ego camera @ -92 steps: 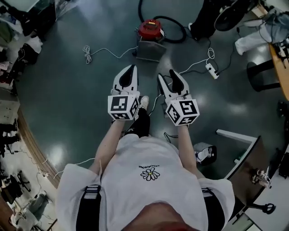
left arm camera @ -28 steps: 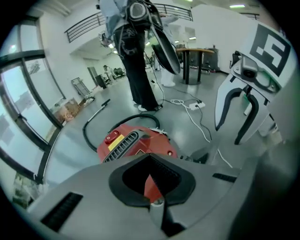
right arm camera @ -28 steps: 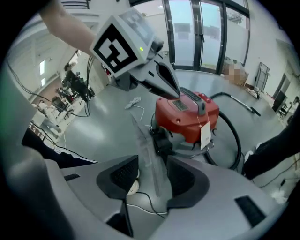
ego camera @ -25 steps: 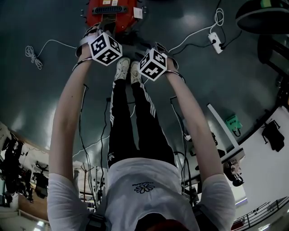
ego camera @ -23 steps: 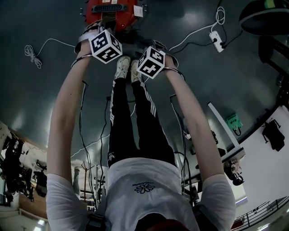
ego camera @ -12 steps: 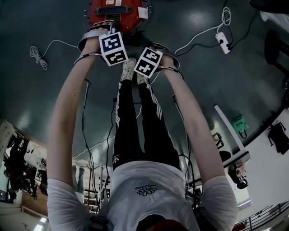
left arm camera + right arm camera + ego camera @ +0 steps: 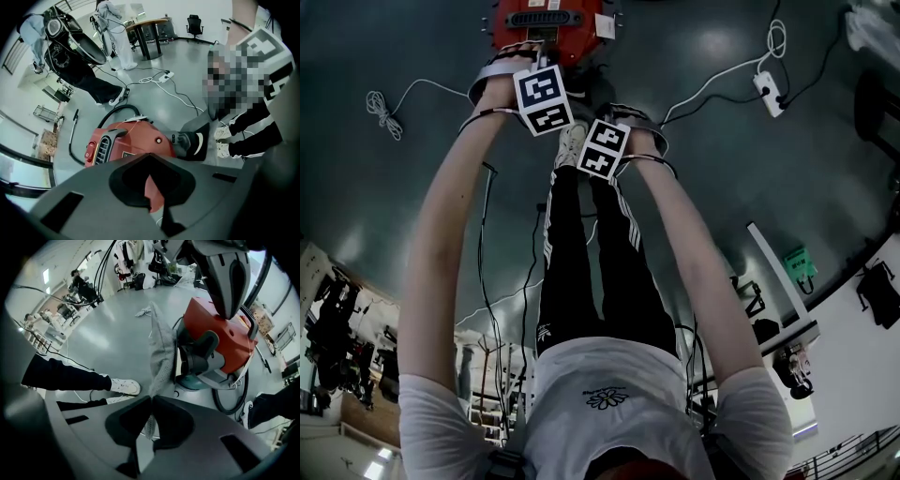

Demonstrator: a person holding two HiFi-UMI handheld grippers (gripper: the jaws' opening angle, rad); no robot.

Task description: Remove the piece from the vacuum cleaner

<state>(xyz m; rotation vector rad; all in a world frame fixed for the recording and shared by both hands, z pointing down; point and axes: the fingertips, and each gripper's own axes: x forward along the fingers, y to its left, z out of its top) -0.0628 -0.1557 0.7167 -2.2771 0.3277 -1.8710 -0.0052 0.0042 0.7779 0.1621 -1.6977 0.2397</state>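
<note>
The red vacuum cleaner (image 7: 546,19) stands on the floor just ahead of the person's feet. A grey mesh piece (image 7: 161,352) stands upright against its front end, beside the dark inlet (image 7: 199,357). My right gripper (image 7: 151,397) is shut on the lower edge of this mesh piece, which runs down between the jaws. My left gripper (image 7: 150,154) is shut, its tip resting on the red top of the vacuum cleaner (image 7: 136,140). From the right gripper view, the left gripper (image 7: 229,312) points down onto that red top. In the head view the marker cubes hide both pairs of jaws.
A black hose (image 7: 75,140) curls around the vacuum. A white power strip (image 7: 766,94) with its cable and a coiled white cord (image 7: 380,101) lie on the floor. The person's white shoes (image 7: 124,386) are close behind the mesh. Other people (image 7: 79,61) and a table (image 7: 147,28) stand farther off.
Since the oldest frame the person has bent down to the vacuum. Over the last second both marker cubes have drawn closer together, the right one sliding back toward the feet.
</note>
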